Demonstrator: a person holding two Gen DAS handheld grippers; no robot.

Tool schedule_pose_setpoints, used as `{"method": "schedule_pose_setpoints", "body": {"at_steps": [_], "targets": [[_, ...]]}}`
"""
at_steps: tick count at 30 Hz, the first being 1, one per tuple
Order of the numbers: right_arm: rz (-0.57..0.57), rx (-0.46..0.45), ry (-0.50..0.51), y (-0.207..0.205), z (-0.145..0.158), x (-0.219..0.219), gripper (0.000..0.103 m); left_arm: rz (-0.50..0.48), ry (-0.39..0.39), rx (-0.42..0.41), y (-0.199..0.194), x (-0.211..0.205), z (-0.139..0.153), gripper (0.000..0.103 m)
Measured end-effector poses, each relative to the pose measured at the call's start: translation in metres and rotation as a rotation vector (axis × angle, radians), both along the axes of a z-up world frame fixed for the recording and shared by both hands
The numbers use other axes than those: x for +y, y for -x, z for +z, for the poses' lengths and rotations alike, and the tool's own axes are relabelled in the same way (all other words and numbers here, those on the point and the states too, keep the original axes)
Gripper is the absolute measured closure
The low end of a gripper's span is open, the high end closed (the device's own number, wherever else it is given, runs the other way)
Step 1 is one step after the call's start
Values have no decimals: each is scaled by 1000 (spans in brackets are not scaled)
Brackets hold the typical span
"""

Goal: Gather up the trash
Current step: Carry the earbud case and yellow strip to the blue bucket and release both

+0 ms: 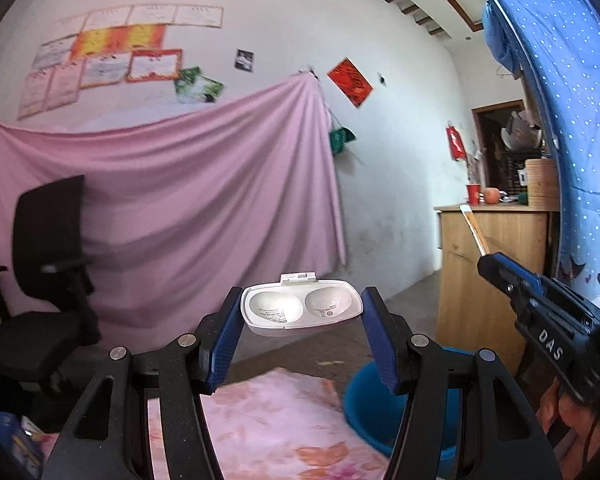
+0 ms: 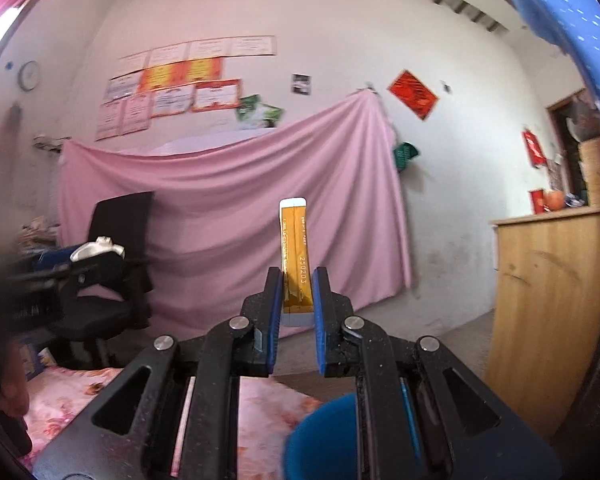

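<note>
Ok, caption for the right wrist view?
Right claw grips a yellow sachet upright above the blue bin.

pink sheet drapes white wall; black chair, wooden cabinet.

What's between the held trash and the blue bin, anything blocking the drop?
Nothing visible. Left gripper holds the white plastic tray, right gripper the yellow sachet; the blue bin sits open below, beside the floral cloth.
</note>
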State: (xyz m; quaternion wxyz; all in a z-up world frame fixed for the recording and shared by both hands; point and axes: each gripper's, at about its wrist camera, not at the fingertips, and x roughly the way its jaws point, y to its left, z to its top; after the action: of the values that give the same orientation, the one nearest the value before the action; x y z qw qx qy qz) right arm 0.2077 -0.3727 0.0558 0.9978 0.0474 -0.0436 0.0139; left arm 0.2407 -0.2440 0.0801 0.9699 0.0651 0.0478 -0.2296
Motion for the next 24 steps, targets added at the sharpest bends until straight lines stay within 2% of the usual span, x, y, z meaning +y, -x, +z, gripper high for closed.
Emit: {"method": "schedule_pose_setpoints", "body": {"at_steps": [6,12,18,24], "targets": [[-83,41,-78,2,-3,-36,59,-56,7,56,-11,-35,-12,50],[-136,139,-124,-7,-13,-61,59,-112,-23,147,-29,-67,-28,50],[-172,288,-170,-25,-33,-82,59,-122,-65,282,-50,-92,-41,50],[-159,465,-208,-47,-55,-97,59,-118,-112,416,-69,-109,-55,50]]}}
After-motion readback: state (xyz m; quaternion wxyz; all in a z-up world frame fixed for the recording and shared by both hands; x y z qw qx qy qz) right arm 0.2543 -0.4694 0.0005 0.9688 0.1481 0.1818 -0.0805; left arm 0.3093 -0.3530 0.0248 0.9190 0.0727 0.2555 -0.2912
